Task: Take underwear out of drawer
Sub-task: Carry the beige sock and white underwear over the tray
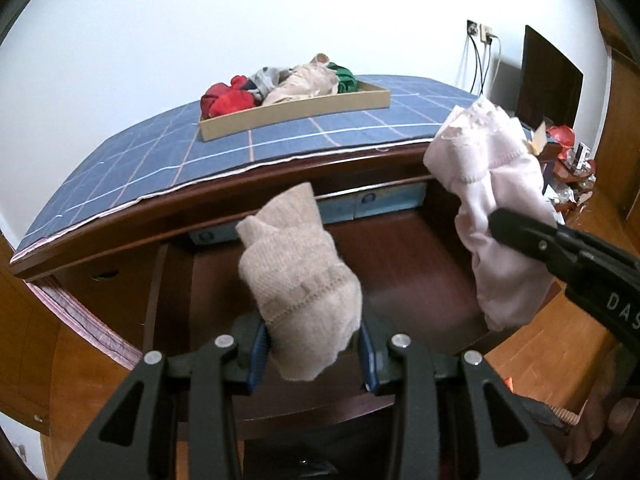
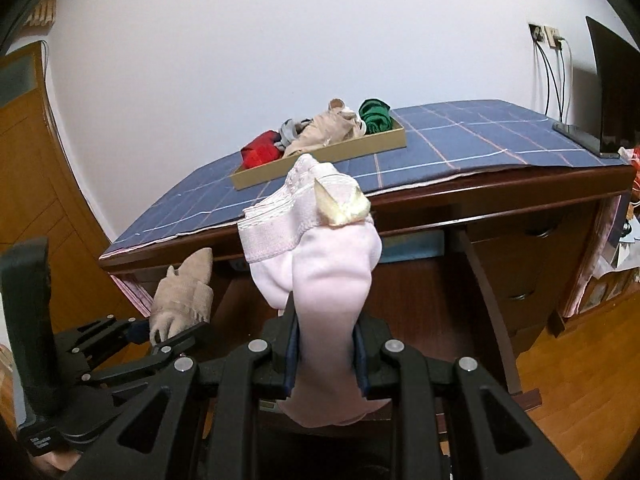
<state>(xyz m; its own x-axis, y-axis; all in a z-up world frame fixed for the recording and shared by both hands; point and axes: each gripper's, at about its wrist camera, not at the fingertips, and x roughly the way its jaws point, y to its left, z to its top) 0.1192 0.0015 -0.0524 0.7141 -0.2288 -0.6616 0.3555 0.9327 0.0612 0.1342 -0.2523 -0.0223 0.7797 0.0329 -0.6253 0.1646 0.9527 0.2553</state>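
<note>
Lift-out step: left gripper [image 1: 314, 344] clamped on beige underwear [image 1: 298, 276], right gripper [image 2: 326, 354] clamped on pink underwear [image 2: 320, 264], above open drawer [image 1: 400, 252]. Next, likely carry to far cardboard tray [image 1: 296, 114].

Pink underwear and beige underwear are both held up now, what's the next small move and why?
Probably carry both forward to the cardboard tray on the desk. The right gripper grips the pink underwear, the left gripper the beige underwear, both clear above the open drawer.
</note>
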